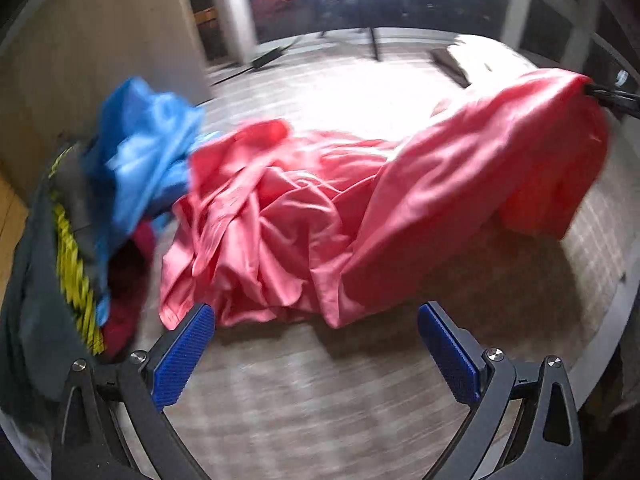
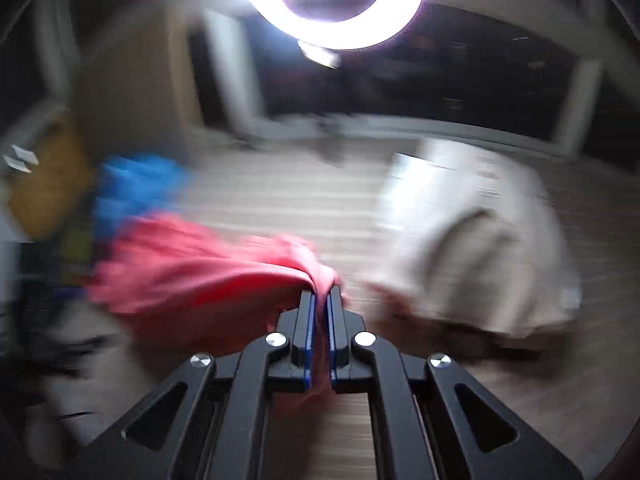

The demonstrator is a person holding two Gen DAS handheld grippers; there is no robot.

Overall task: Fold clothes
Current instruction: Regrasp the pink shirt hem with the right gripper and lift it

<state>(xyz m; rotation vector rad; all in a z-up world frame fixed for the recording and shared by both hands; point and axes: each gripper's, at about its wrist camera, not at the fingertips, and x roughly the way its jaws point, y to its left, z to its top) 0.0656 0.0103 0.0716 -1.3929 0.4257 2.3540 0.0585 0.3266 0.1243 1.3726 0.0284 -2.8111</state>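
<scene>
A crumpled pink garment (image 1: 304, 216) lies across the pale wood-grain table (image 1: 304, 400). Its right end is lifted off the surface, where the black tip of my right gripper (image 1: 612, 98) holds it at the frame's right edge. My left gripper (image 1: 316, 344) hovers open just in front of the garment's near edge, its blue pads (image 1: 184, 356) empty. In the right wrist view my right gripper (image 2: 320, 300) is shut on a bunch of the pink garment (image 2: 200, 276), which trails off to the left. The picture is blurred by motion.
A heap of clothes, blue (image 1: 140, 152), dark red, grey and yellow-striped, sits at the table's left. A folded cream garment (image 2: 480, 240) rests at the right. A bright ring light (image 2: 334, 4) stands behind the table, with dark windows beyond.
</scene>
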